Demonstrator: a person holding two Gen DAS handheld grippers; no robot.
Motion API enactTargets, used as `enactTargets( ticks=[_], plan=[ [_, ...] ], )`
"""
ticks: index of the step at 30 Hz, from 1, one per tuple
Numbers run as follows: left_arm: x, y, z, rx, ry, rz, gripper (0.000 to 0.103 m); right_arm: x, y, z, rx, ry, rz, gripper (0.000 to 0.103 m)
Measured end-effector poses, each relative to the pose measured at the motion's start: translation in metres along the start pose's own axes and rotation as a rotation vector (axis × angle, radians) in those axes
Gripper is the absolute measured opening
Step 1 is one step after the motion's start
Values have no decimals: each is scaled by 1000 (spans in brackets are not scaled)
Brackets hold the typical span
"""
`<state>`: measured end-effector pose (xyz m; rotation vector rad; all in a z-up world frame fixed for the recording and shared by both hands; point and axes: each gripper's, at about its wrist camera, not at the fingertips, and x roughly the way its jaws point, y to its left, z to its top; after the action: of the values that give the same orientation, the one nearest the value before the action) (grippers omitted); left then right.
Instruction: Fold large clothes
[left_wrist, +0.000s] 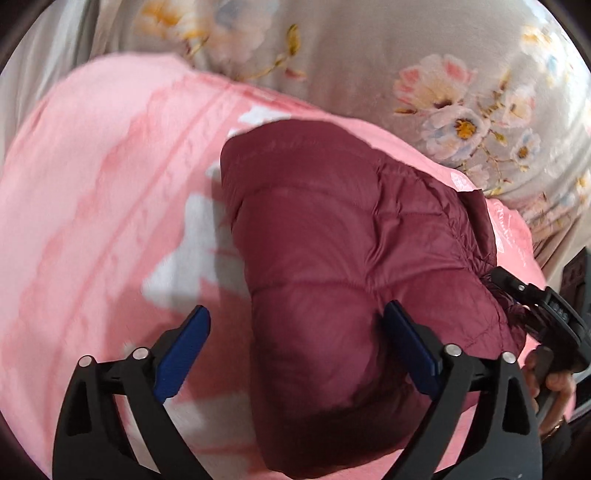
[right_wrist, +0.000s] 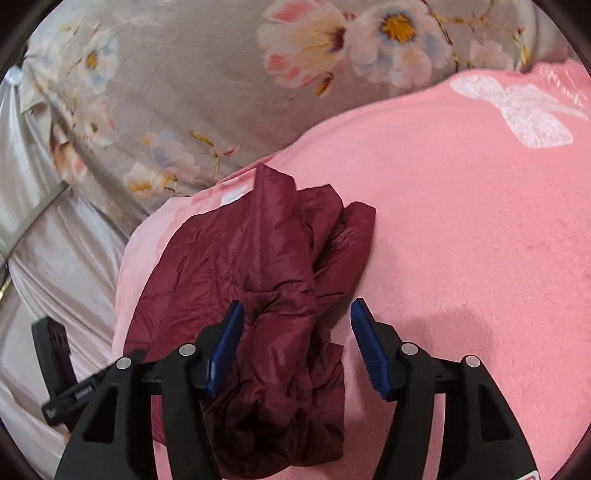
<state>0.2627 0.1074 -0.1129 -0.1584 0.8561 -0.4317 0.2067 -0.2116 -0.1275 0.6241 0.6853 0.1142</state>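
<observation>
The left gripper (left_wrist: 297, 334) stands wide open over the jacket (left_wrist: 354, 266), its blue pads (left_wrist: 184, 347) apart: one pad is over the pink blanket (left_wrist: 92, 206) beside the jacket, the other touches or nearly touches the jacket's quilted surface, and nothing is pinched between them. The right gripper (right_wrist: 297, 338) is also open; the jacket's crumpled edge (right_wrist: 258, 295) lies between its fingers, close against the left-hand pad (right_wrist: 227, 343) and clear of the other, so the pads do not press on it.

The maroon jacket lies bundled on the blanket, near the blanket's edge in both views. The left wrist view shows its smooth, puffed, quilted side and, beside the jacket at the frame edge, the right gripper (left_wrist: 532, 295) and the hand (left_wrist: 554, 391) holding it. The right wrist view shows instead the jacket's folded, wrinkled layers, and part of the left gripper's black body (right_wrist: 62, 369) beside the jacket.

Small pale lettering on that black body is too blurred to read, as is faint script on the blanket. Beyond the blanket lies a grey floral sheet (right_wrist: 166, 92).
</observation>
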Motion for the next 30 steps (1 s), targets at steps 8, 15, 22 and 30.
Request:
enactTargets(
  ticks=[8, 15, 22, 30],
  plan=[
    [34, 9, 11, -84, 42, -66, 93, 45, -7, -2, 81, 93, 138, 18],
    [50, -20, 29, 74, -21, 27, 88, 29, 4, 2, -9, -47, 59, 12],
    [74, -30, 50, 119, -49, 89, 90, 50, -17, 9, 34, -13, 2, 18],
    [54, -36, 47, 90, -12, 207, 92, 4, 14, 8, -80, -79, -184, 28]
  ],
)
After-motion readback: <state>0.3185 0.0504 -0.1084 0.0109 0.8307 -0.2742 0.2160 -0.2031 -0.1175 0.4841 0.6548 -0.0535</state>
